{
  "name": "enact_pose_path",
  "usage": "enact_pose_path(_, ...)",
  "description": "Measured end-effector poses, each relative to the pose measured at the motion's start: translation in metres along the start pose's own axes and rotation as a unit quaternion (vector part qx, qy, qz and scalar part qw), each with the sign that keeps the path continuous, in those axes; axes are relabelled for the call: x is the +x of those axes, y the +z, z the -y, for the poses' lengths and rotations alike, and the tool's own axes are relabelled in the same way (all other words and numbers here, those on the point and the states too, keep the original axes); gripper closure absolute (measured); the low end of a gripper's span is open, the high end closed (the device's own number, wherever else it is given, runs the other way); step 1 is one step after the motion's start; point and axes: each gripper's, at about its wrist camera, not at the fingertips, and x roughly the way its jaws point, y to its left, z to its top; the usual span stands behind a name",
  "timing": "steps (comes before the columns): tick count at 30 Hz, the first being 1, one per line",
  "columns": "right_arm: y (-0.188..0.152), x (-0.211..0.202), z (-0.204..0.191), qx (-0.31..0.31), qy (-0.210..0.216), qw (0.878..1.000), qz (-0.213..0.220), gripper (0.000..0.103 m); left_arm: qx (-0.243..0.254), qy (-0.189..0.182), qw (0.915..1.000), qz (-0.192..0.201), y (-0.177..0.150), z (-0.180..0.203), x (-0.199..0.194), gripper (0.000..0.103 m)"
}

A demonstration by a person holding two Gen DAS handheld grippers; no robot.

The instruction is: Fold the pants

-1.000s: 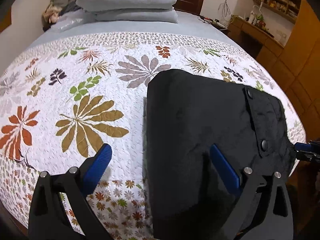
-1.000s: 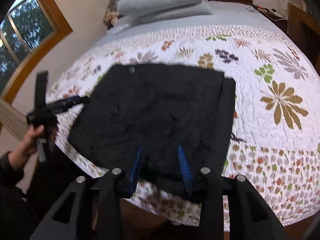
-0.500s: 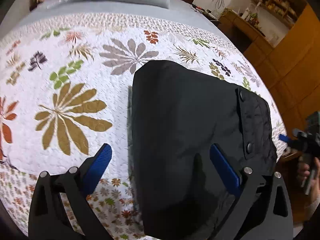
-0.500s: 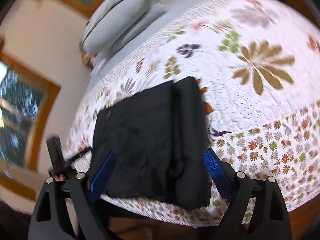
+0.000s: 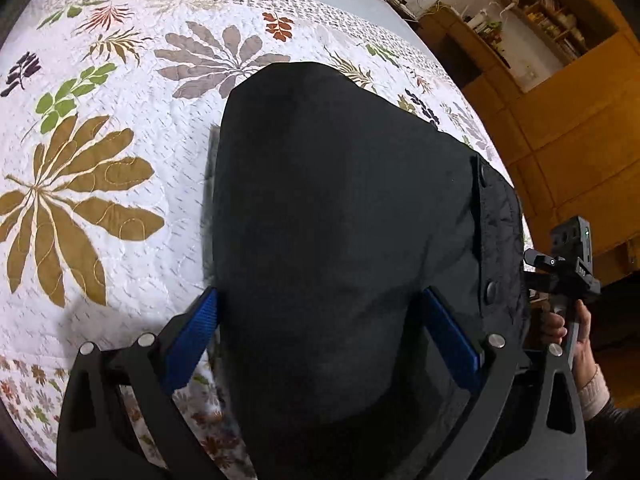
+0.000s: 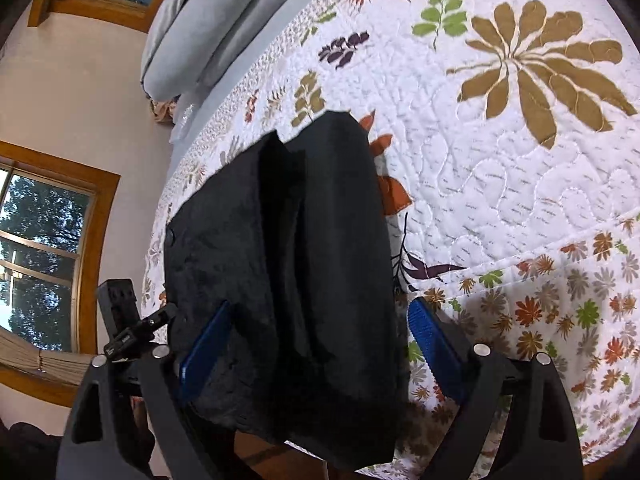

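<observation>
Pants (image 5: 340, 200), black and already doubled into a thick packet, lying flat on the floral quilt (image 5: 120, 140) close to the bed's near edge, snap-buttoned waistband out to the right.

On the left side: left gripper (image 5: 320, 340) spread wide, straddling the packet's near end with one blue pad by the left fold line and the other over the cloth. Gripping nothing; probably lined up so as to take hold of that end for the next fold.

On the right side: right gripper (image 6: 320, 344) with jaws just opened to full width (the folded bundle between them, not pinched). One pad over the cloth, the other just off the bundle's edge above the quilt's flowered border. Hard to tell from this angle whether either pad brushes the fabric.

Packet kept near the edge, most likely for easy reach from the bedside. Two layers visible in the right wrist view, with a deep crease down the middle; likely one more fold left before a compact stack.
</observation>
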Motion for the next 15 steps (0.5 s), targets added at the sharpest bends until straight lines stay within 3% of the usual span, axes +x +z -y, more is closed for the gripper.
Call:
enact_pose_path(9, 0.006, 0.02, -0.003, -0.012, 0.026, 0.999, -0.03, 0.011, 0.006, -0.037, 0.999, -0.023, 0.005, -0.002, 0.012, 0.003)
enact_pose_path(13, 0.007, 0.026, -0.008, -0.026, 0.019, 0.999, -0.033, 0.011, -0.016, -0.069, 0.9972, -0.024, 0.008, -0.011, 0.01, 0.003)
enact_pose_path(15, 0.005, 0.028, -0.012, -0.04, 0.009, 0.999, -0.029, 0.016, -0.024, -0.072, 0.9968, -0.026, 0.01, -0.01, 0.011, 0.003)
